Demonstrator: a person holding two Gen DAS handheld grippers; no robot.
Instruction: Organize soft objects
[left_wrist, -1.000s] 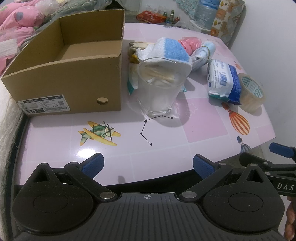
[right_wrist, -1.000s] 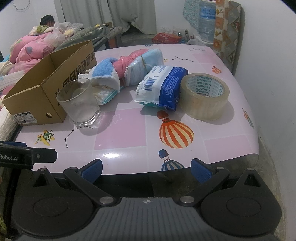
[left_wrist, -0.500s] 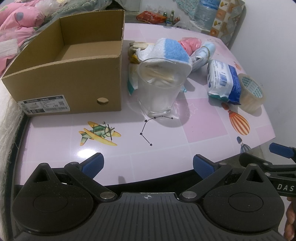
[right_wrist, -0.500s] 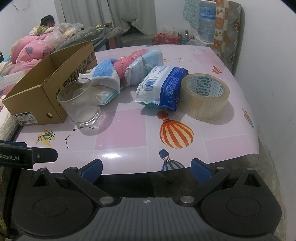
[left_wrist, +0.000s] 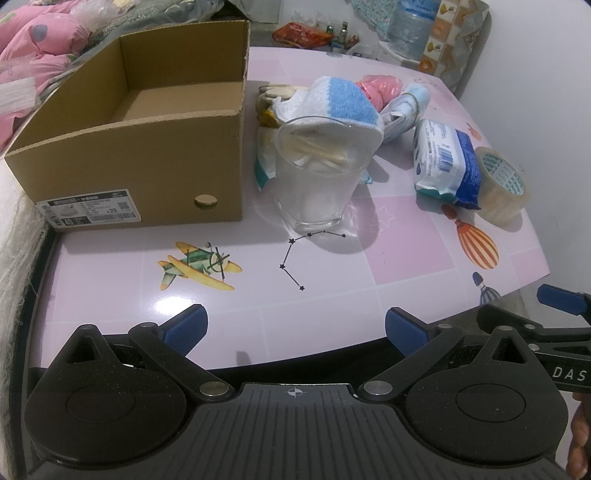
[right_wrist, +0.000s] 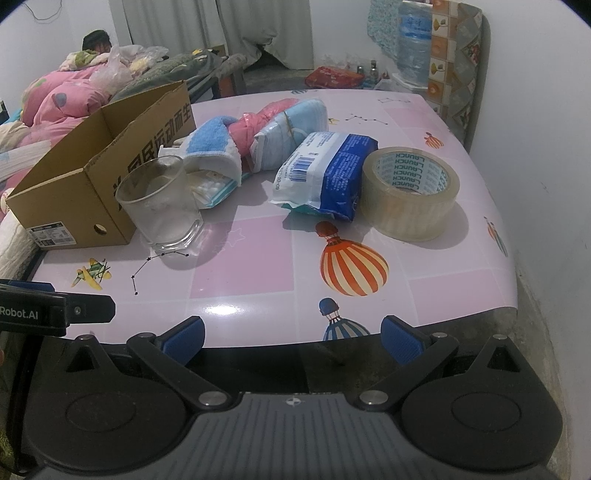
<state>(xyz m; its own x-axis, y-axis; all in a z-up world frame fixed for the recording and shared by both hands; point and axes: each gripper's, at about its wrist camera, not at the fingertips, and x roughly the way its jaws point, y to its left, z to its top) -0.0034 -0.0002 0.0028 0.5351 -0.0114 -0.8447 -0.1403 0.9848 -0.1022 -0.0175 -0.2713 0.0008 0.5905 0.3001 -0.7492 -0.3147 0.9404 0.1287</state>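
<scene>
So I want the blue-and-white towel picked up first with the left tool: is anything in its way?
Yes. The clear glass stands directly in front of the blue-and-white towel, between it and the open left tool. The cardboard box sits beside the glass, so going over the glass looks easiest.

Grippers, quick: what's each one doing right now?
Left gripper: open, holding nothing, at the table's near edge.
Right gripper: open, holding nothing, also at the near edge.
</scene>
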